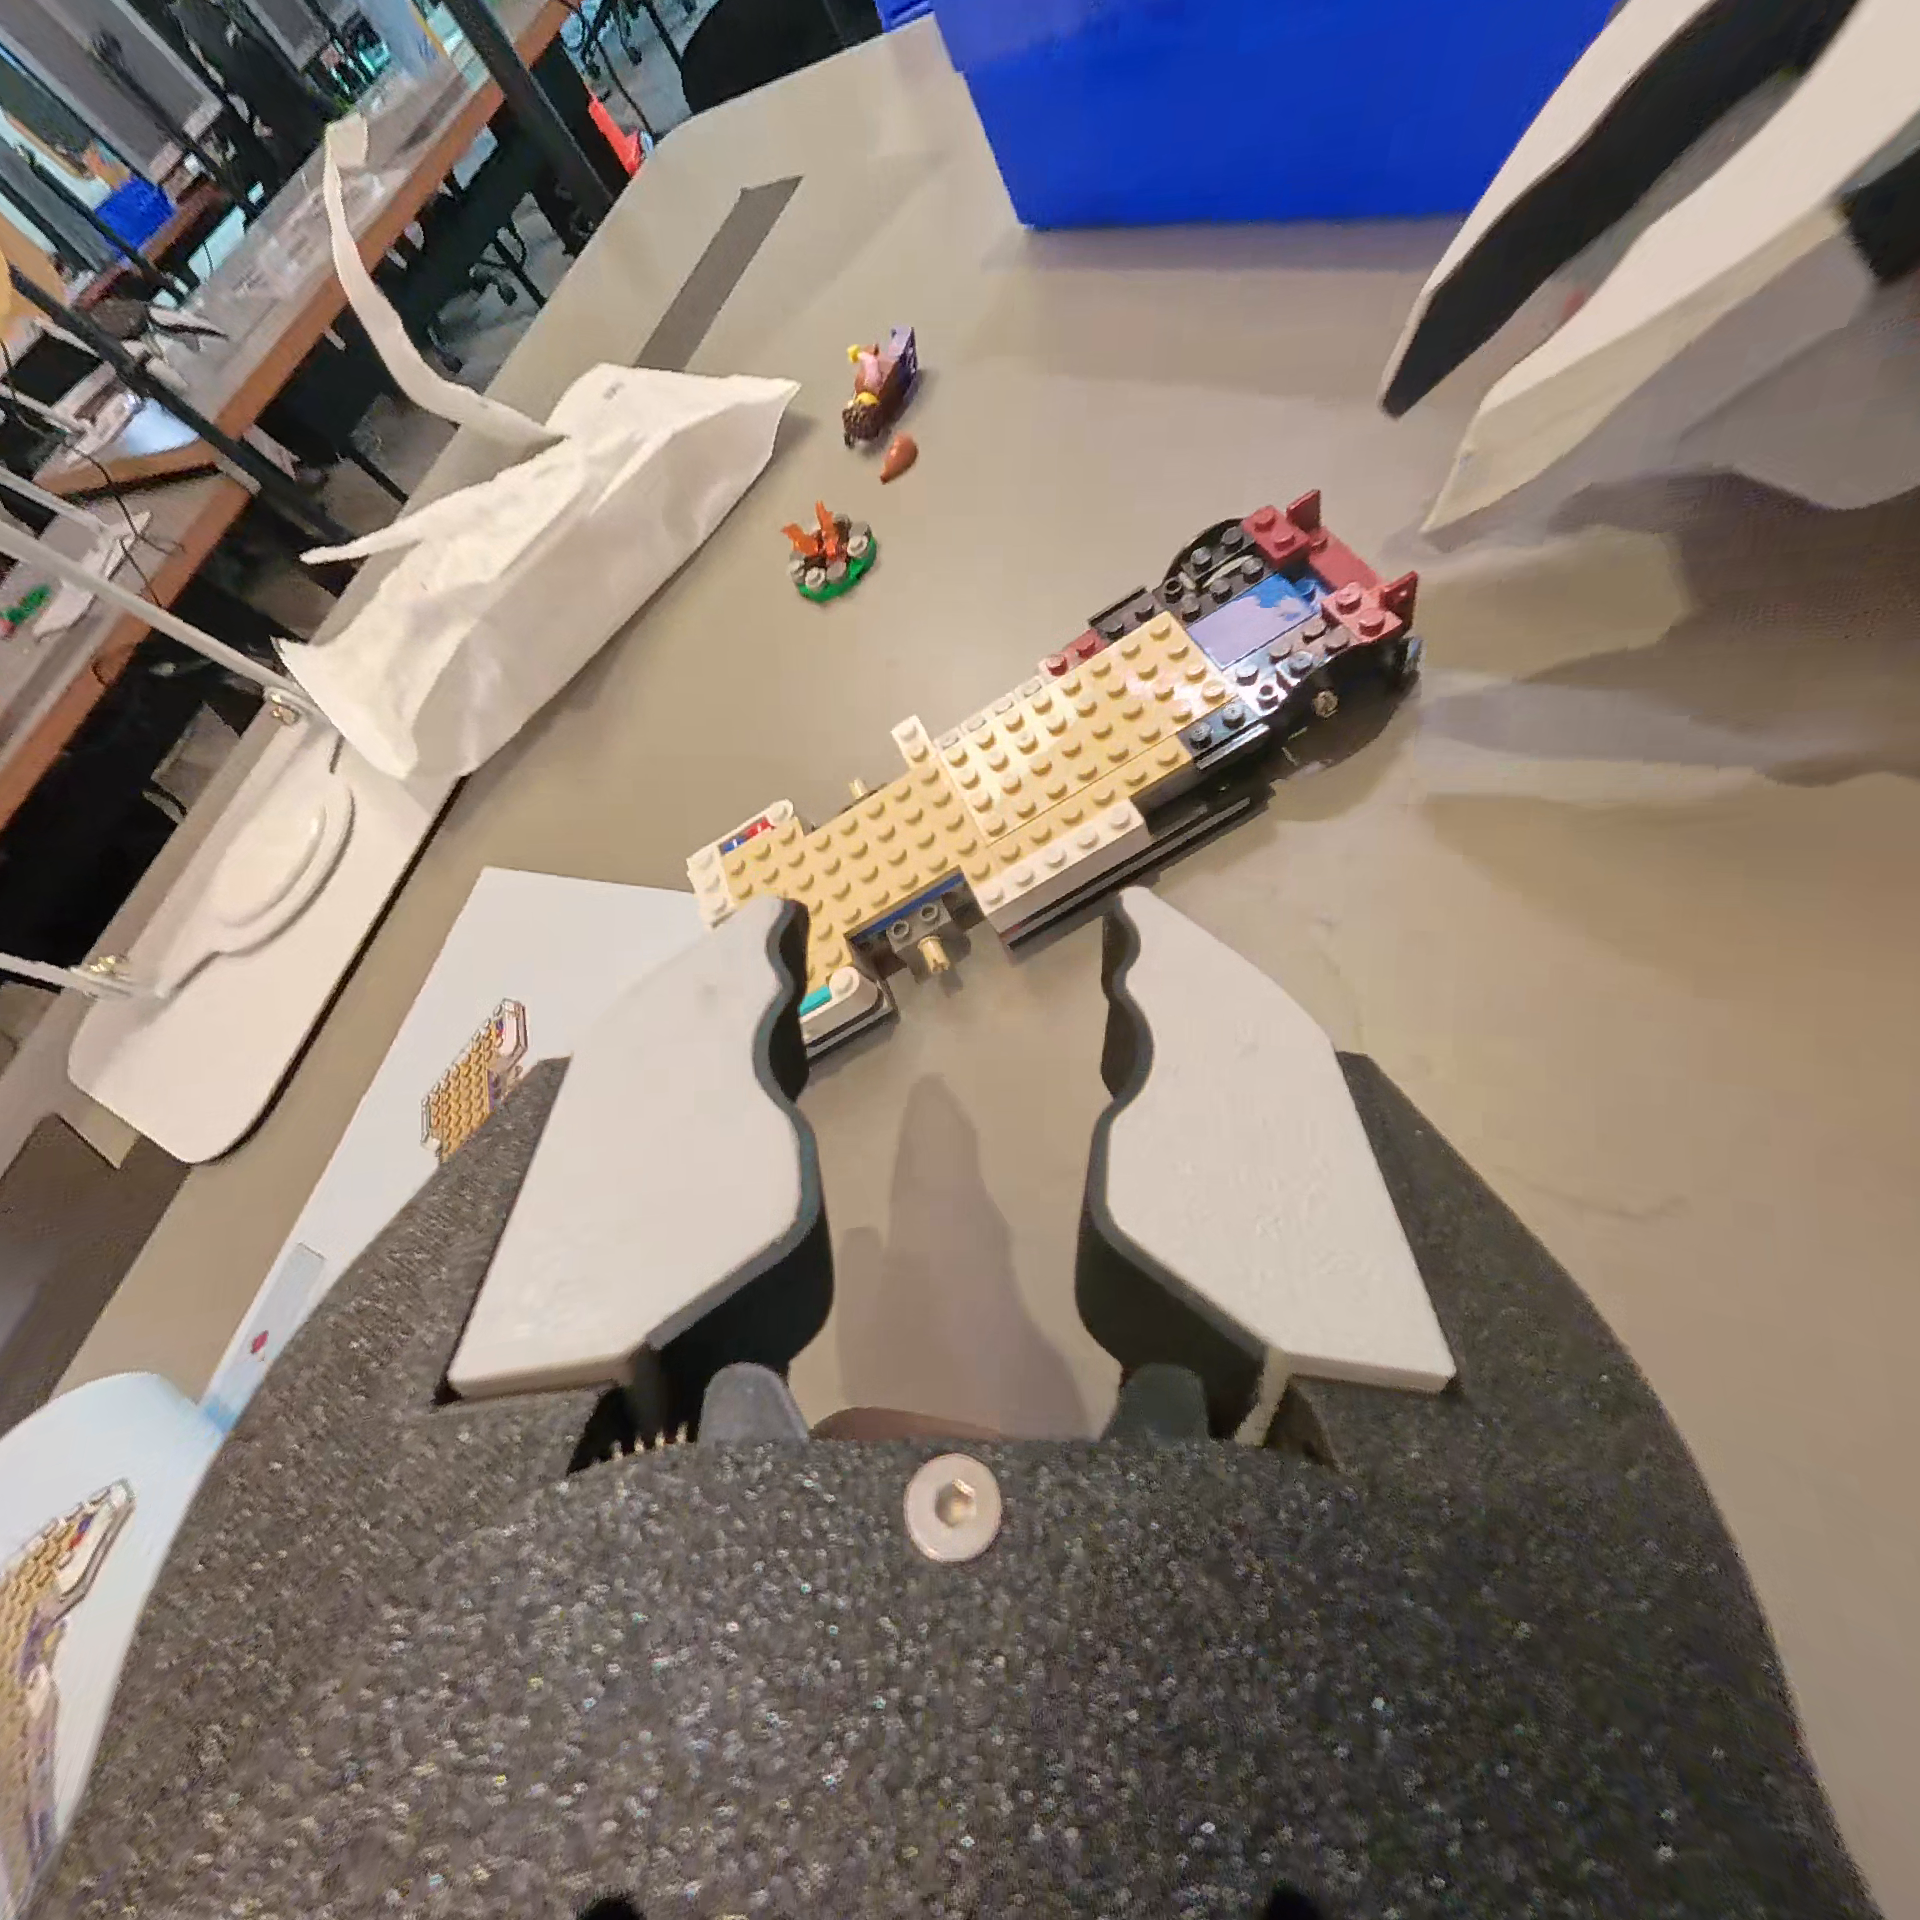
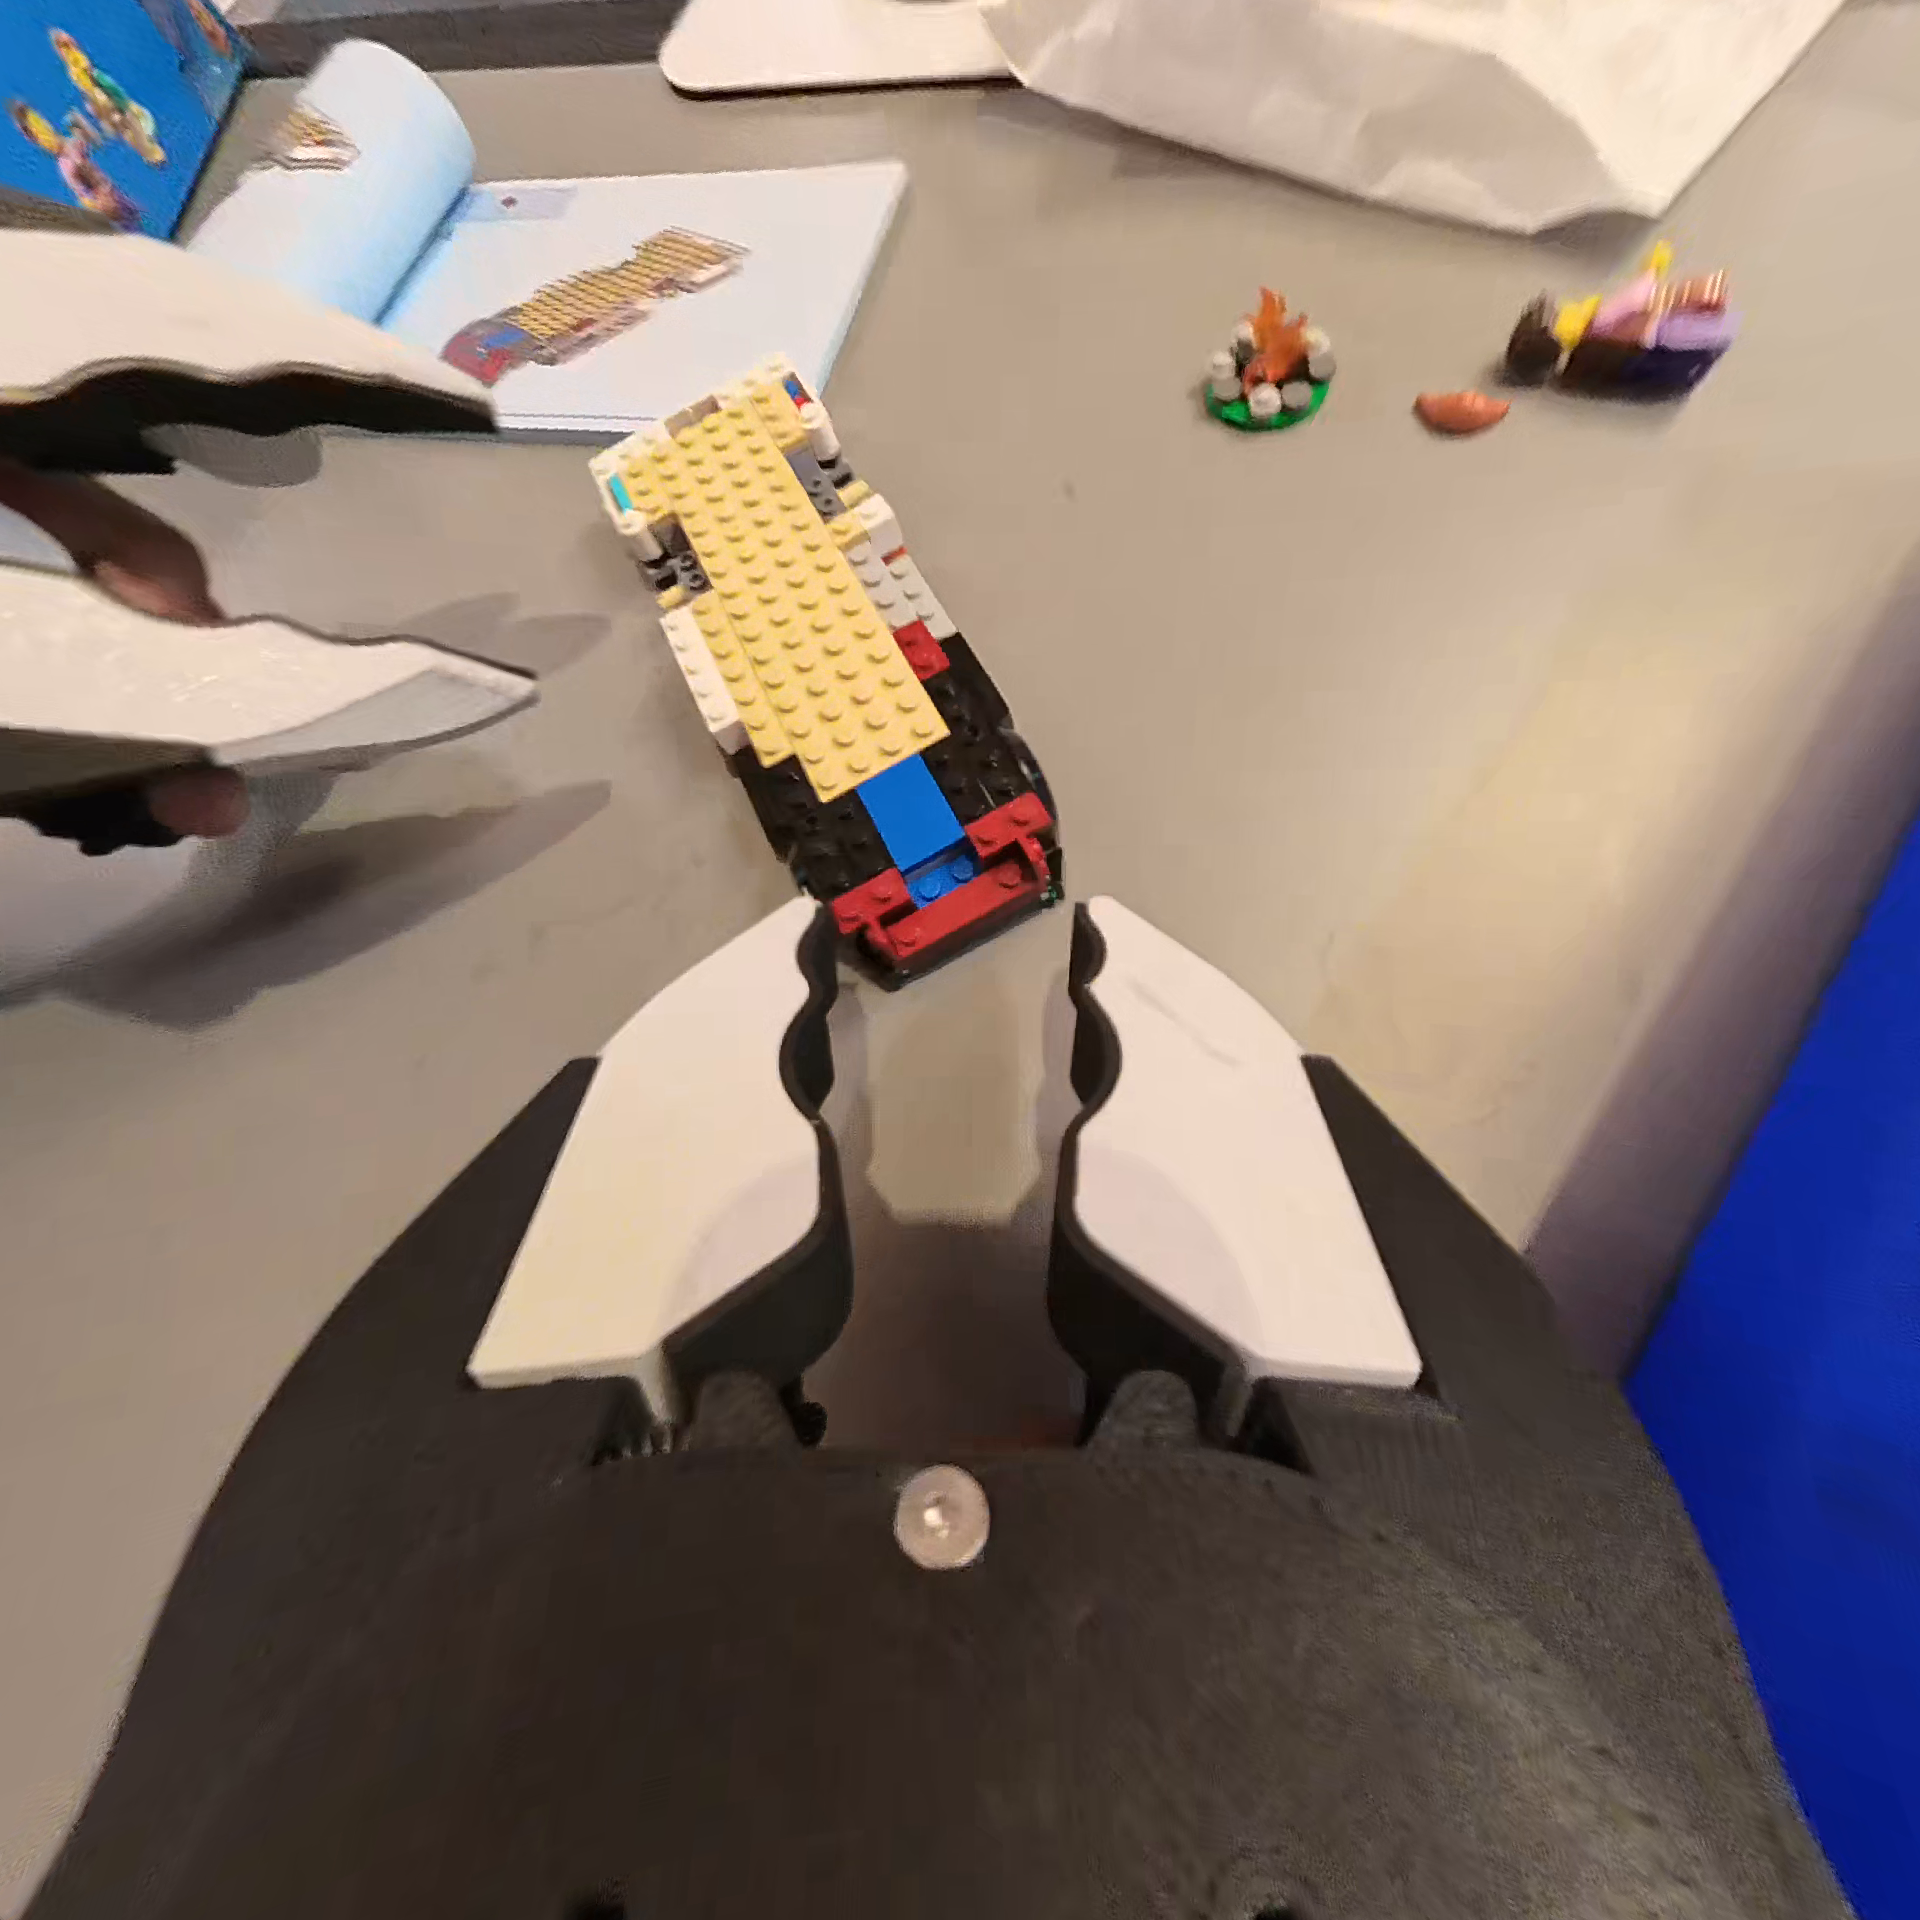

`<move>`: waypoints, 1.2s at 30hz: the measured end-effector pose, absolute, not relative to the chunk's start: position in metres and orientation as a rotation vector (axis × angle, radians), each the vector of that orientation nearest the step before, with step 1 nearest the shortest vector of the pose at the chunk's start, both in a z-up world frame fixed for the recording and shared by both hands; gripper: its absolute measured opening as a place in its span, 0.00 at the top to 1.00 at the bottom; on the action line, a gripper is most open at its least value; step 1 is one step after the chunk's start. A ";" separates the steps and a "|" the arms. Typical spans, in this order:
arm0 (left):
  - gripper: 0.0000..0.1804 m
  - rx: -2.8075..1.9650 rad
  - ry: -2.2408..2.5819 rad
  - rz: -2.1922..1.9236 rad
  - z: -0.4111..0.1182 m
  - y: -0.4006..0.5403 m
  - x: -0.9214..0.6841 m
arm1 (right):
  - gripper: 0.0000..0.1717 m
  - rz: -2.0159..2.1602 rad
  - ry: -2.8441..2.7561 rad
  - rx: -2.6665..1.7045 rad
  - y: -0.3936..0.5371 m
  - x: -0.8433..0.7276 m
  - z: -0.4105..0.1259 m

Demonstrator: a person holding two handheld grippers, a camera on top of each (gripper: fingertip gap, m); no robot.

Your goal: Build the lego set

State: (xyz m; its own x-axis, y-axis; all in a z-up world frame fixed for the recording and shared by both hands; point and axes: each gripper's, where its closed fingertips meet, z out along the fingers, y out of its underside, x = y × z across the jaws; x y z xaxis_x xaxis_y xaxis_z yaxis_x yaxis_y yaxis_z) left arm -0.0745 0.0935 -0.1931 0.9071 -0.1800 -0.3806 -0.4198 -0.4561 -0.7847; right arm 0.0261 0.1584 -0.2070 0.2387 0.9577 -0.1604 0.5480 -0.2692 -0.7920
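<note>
Right now a long brick-built vehicle chassis (image 1: 1049,769) lies flat on the grey desk (image 1: 1351,1039), tan studded plates on top, black underneath, dark red at one end. Each gripper comes at it from an opposite end — apparently so the model can be steadied from both sides. The left gripper (image 1: 951,935) has its fingers spread wide around the white-and-tan end; the left finger (image 1: 727,997) sits just beside the corner with the teal piece, and I cannot tell whether it touches, while the other finger stands clear. The right gripper (image 2: 945,935) faces the dark red end, fingers also wide, holding nothing; that end reaches just between the tips, with a gap on the right side. An open instruction booklet (image 2: 644,281) lies near the model, probably for reference. Farther off — well apart — sit a small campfire build (image 2: 1270,364), a brown piece (image 2: 1460,408), a toppled minifigure (image 2: 1621,332), a white paper bag (image 1: 540,582) and a blue bin (image 1: 1247,104).
</note>
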 end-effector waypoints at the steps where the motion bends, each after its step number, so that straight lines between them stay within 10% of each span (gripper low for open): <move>1: 0.70 -2.056 0.419 0.295 -0.194 0.094 -0.076 | 0.75 0.867 -1.391 -1.877 0.155 0.025 -0.202; 36: 0.73 -2.280 0.118 0.122 -0.229 0.040 -0.139 | 0.76 1.145 -1.901 -1.424 0.016 -0.093 -0.205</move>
State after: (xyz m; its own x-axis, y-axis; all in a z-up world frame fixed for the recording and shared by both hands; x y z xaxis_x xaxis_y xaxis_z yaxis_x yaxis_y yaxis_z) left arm -0.1385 0.0401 -0.2291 0.9909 -0.0447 -0.1268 -0.1251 -0.6519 -0.7479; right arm -0.0926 0.0163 -0.2054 -0.3284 0.9402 -0.0909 0.5201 0.0996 -0.8483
